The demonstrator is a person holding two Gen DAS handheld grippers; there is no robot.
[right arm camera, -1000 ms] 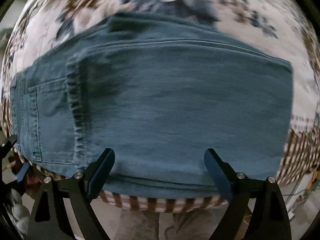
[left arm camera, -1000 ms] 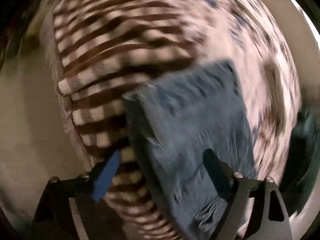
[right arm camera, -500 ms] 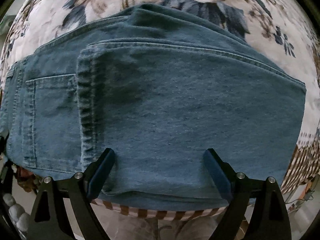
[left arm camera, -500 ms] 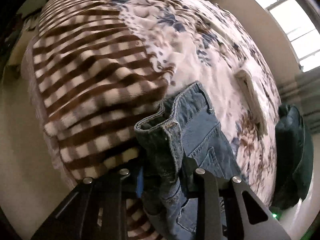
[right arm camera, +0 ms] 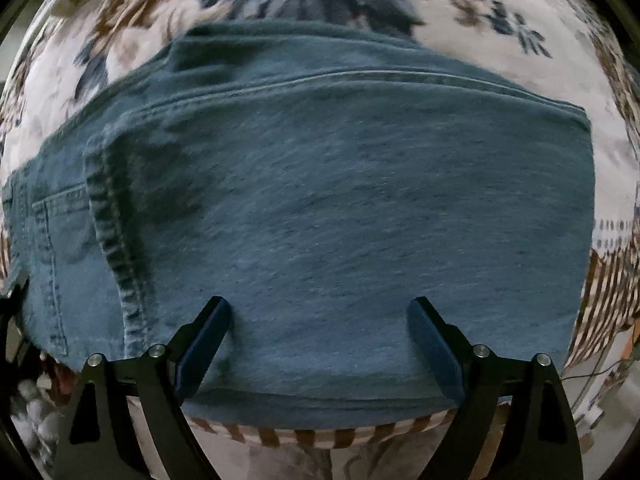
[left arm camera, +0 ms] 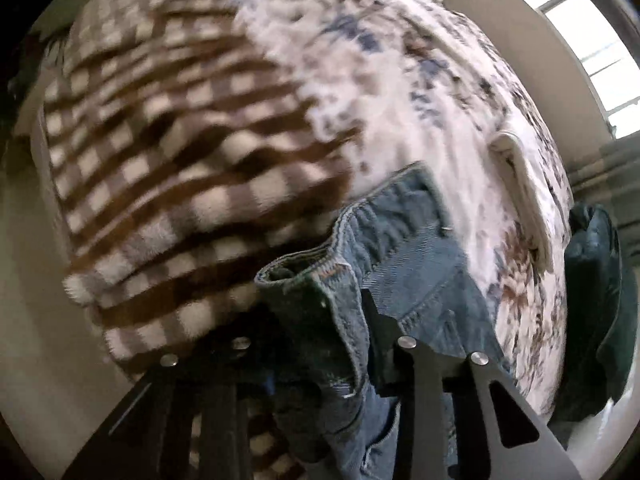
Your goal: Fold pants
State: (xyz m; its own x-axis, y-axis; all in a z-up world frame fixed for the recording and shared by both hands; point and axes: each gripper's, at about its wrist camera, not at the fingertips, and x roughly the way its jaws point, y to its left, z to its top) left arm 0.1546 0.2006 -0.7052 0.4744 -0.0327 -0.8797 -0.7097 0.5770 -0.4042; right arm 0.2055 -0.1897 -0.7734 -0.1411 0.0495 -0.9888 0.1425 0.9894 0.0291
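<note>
The blue jeans [right arm camera: 340, 184] lie folded on the bed, filling the right wrist view, with a back pocket and a leg hem at the left. My right gripper [right arm camera: 320, 344] is open just above the jeans' near edge, holding nothing. In the left wrist view my left gripper [left arm camera: 320, 340] is shut on the jeans' waistband end [left arm camera: 316, 300], which bunches up between the fingers. The rest of the jeans [left arm camera: 416, 256] trail away to the right.
The bed has a brown-and-cream checked blanket [left arm camera: 172, 168] on the left and a white floral cover [left arm camera: 420, 92] on the right. A dark green bundle [left arm camera: 596, 304] sits at the bed's far right. A window [left arm camera: 580, 20] is behind.
My left gripper closed on the jeans' waistband end and has lifted it slightly. The right gripper stayed open over the folded jeans, shifting a little.
</note>
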